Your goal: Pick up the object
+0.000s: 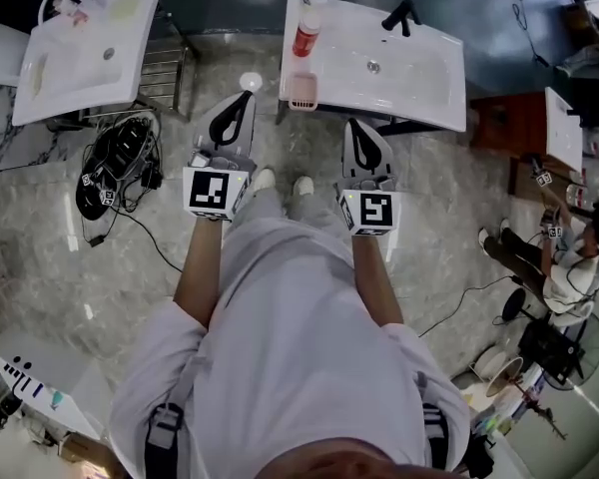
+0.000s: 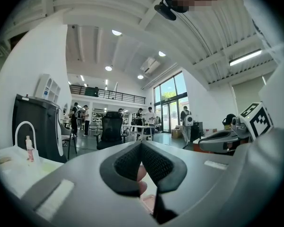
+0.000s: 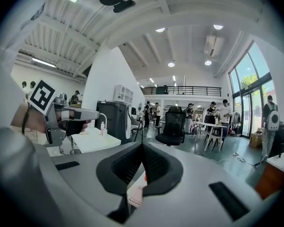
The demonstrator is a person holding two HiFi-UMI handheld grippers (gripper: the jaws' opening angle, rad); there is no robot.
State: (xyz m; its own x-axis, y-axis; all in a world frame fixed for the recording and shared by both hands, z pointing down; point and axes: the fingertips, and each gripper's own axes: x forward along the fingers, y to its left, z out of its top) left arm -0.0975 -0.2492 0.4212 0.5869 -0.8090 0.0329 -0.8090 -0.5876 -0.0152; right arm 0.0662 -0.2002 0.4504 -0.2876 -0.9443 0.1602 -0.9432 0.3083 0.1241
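Observation:
A white sink basin [image 1: 419, 68] with a black faucet [image 1: 401, 14] stands just ahead of me. On its left end stands a white bottle [image 1: 307, 18] with a red label and blue cap. A small pink basket [image 1: 301, 91] sits at that end's front edge. My left gripper [image 1: 245, 96] is shut and empty, held in the air to the left of the basket. My right gripper [image 1: 350, 124], also shut and empty, is held just short of the basin's front edge. Both gripper views look level across the room, with the left gripper's [image 2: 141, 145] and the right gripper's [image 3: 142, 146] pads meeting.
A second white basin [image 1: 85, 53] stands at the far left beside a metal rack [image 1: 165, 68]. Black gear and cables [image 1: 120, 163] lie on the floor at left. A brown cabinet [image 1: 509, 123], a seated person [image 1: 559, 257] and a fan [image 1: 554, 352] are at right.

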